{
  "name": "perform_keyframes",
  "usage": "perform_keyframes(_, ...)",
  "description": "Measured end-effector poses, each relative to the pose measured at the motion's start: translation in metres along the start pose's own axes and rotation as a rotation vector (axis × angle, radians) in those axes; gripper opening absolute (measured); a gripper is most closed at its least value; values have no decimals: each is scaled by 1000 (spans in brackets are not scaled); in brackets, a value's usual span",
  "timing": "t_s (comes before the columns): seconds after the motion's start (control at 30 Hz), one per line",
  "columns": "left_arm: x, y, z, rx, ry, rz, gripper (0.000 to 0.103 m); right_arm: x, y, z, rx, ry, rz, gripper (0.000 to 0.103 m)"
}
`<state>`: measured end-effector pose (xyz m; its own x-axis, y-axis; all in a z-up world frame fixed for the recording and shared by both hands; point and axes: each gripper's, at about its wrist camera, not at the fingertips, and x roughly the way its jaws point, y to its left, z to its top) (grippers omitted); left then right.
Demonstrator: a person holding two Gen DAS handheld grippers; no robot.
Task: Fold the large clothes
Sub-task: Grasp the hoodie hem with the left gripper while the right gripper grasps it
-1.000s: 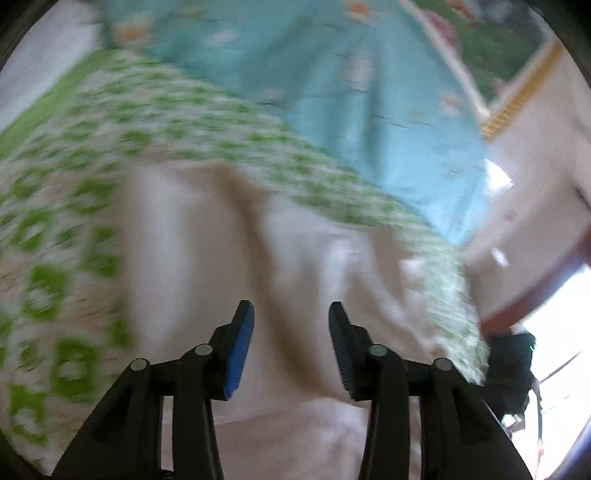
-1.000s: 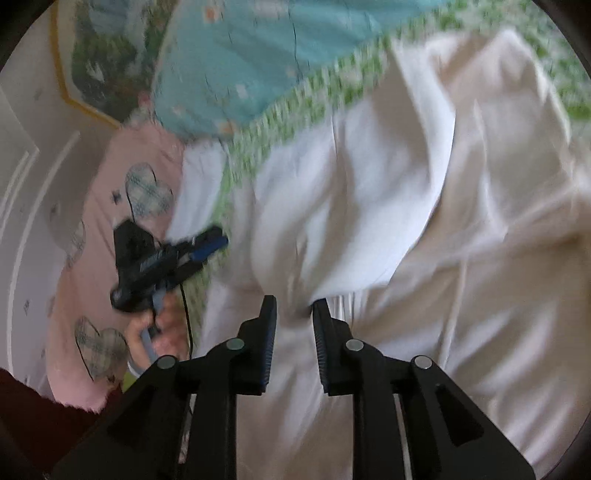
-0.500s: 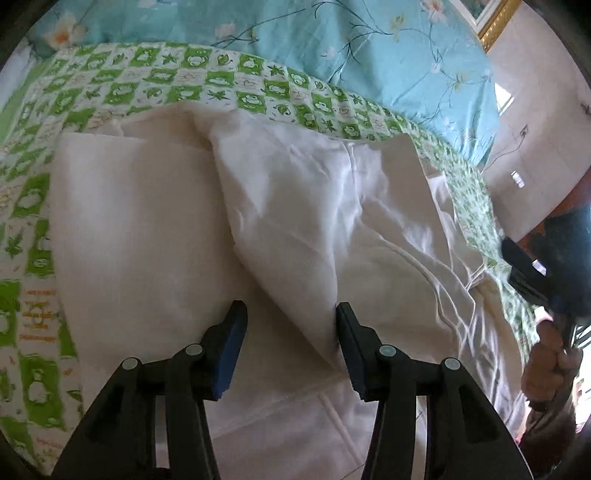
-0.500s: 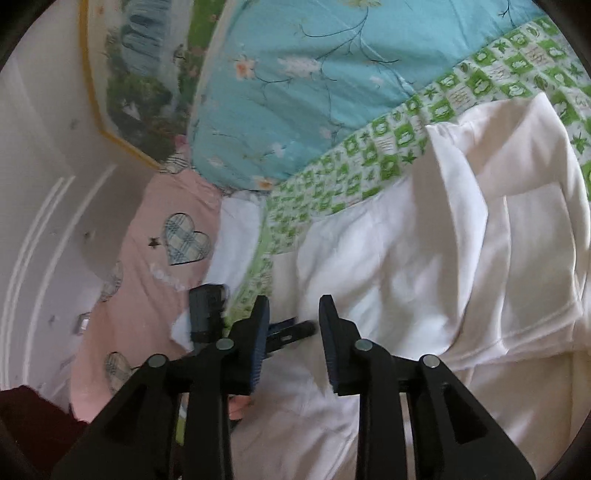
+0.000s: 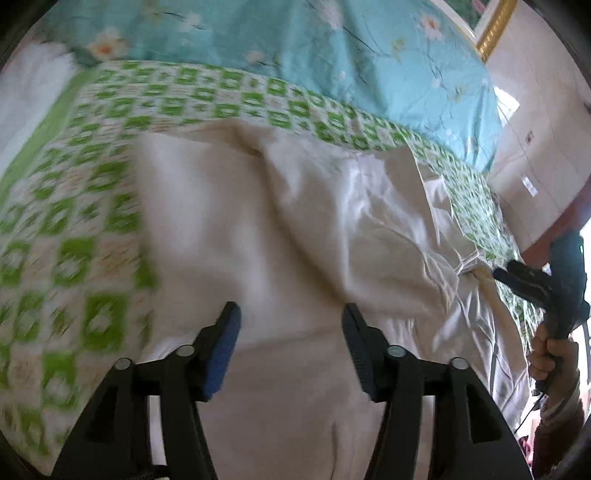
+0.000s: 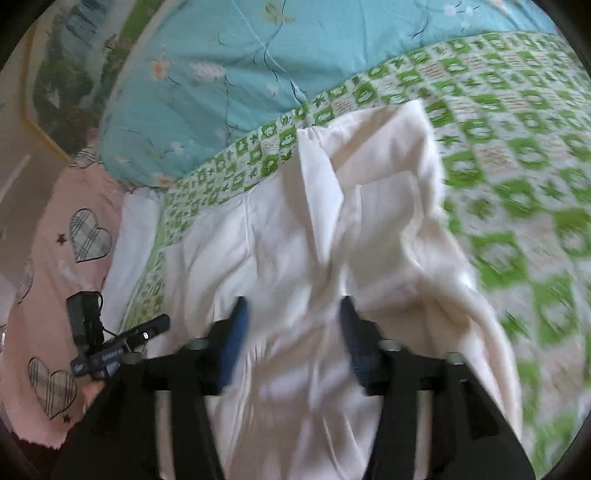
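A large cream-white garment lies crumpled on the green-and-white checked bedspread; it also fills the middle of the right wrist view. My left gripper is open and empty, just above the garment's near part. My right gripper is open and empty, over the folds of the garment. The right gripper also shows at the right edge of the left wrist view, by the garment's edge. The left gripper shows at the lower left of the right wrist view.
A light-blue flowered duvet lies at the back of the bed, also in the right wrist view. A pink pillow with checked hearts lies at the left. A gold-framed picture hangs on the wall.
Both grippers have opened wider and pulled back; the right one, shut on the cloth a second ago, has let go. The garment now lies loose on the bed.
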<state>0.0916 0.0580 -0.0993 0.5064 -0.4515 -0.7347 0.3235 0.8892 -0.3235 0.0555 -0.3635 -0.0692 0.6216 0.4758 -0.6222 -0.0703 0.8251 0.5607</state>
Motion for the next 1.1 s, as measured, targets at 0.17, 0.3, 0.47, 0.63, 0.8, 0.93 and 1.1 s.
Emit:
perform_keyframes(0.17,-50,37,-48,-132,-13,5,79,-54,-24,-30,-34,0,-99,61)
perform_keyframes(0.3,-69,57,-95,-188,39,-11,80,-94,-65,-58,13,5,-159,63)
perform_keyframes(0.47,-90,61,-158,-239,86,-84,85,-108,-102,-96,113,117,-94,63)
perform_keyframes(0.63,-89,38,-192,-244,154,-245,85,-111,-89,-134,78,191,103,58)
perform_keyframes(0.8,-89,22,-197,-182,133,-226,43,-93,-93,-153,155,191,210,15)
perform_keyframes(0.93,-80,17,-195,-167,162,-238,16,-86,-80,-150,114,159,234,12)
perform_keyframes(1.1,-94,2,-186,-109,102,-240,13,-104,-68,-142,73,121,301,10)
